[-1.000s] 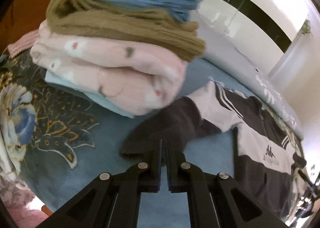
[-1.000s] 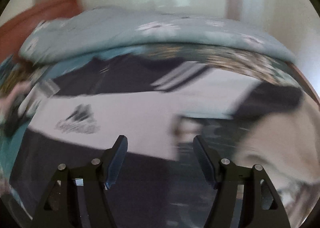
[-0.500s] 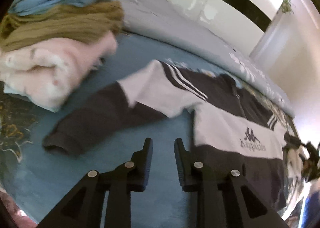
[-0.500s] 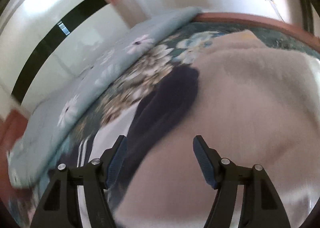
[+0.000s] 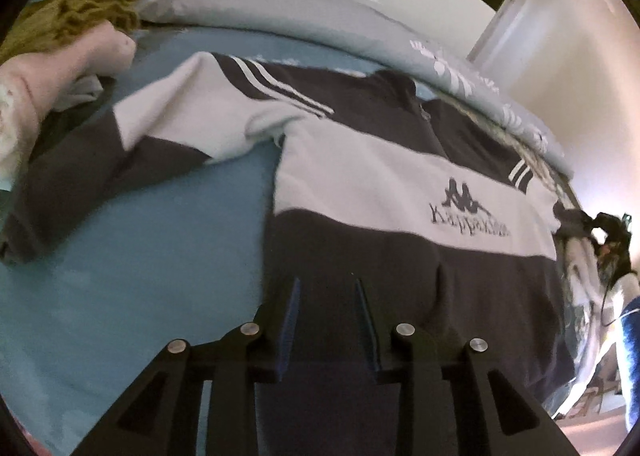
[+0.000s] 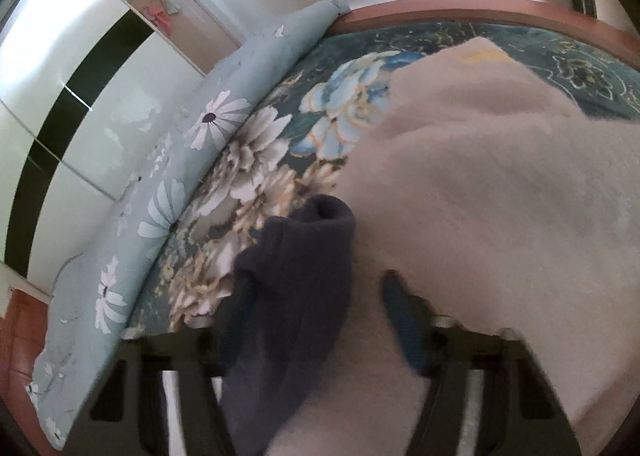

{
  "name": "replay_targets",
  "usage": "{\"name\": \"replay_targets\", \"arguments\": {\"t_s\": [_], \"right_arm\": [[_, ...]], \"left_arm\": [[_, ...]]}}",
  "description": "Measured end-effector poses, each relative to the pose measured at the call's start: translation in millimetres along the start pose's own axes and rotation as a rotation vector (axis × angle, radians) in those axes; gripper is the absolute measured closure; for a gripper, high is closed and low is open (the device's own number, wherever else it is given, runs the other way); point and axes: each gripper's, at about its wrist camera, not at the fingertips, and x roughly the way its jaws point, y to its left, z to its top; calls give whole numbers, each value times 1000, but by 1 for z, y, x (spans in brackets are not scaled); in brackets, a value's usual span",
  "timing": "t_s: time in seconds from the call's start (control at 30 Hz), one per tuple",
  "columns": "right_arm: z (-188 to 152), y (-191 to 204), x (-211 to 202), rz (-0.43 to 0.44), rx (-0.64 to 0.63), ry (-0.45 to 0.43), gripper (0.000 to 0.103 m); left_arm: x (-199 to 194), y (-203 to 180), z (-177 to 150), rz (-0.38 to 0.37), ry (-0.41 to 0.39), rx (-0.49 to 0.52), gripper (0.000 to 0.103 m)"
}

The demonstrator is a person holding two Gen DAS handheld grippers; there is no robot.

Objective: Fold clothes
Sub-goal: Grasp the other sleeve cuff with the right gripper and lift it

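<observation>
A navy and white jacket (image 5: 392, 184) with a chest logo lies spread flat on the blue sheet (image 5: 140, 256). One sleeve (image 5: 120, 144) stretches out to the left. My left gripper (image 5: 327, 282) hovers over the jacket's dark hem near its left corner. Its jaws are opening, with nothing pinched between them. In the right wrist view the other sleeve's dark cuff (image 6: 304, 256) lies over the left finger of my right gripper (image 6: 320, 284) and hides it. Those jaws are closing. A gap still shows between the cuff and the right finger (image 6: 400, 316).
Folded clothes, olive (image 5: 76, 12) over pink (image 5: 52, 76), are stacked at the left of the bed. A rolled pale blue floral quilt (image 5: 320, 16) runs along the far side. A beige fleece (image 6: 500, 196) covers the floral bedspread (image 6: 256, 160) beside the cuff. The wooden bed frame (image 6: 460, 12) edges it.
My left gripper has swung right from the folded stack to the jacket's hem, and its jaws have parted. My right gripper has rolled and moved from the jacket's chest to the sleeve cuff, its jaws narrowing.
</observation>
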Motion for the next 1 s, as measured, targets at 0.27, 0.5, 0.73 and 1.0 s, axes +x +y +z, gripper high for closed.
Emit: {"name": "replay_targets", "arguments": {"t_s": [0.27, 0.5, 0.73, 1.0], "right_arm": [[2, 51, -40, 97, -95, -64, 92], [-33, 181, -116, 252, -402, -166, 93], [-140, 322, -141, 367, -692, -143, 93], [-277, 414, -123, 422, -874, -73, 93]], "left_arm": [[10, -6, -9, -17, 24, 15, 65], [-14, 14, -3, -49, -58, -43, 63], [-48, 50, 7, -84, -167, -135, 52], [-86, 96, 9, -76, -297, -225, 38]]}}
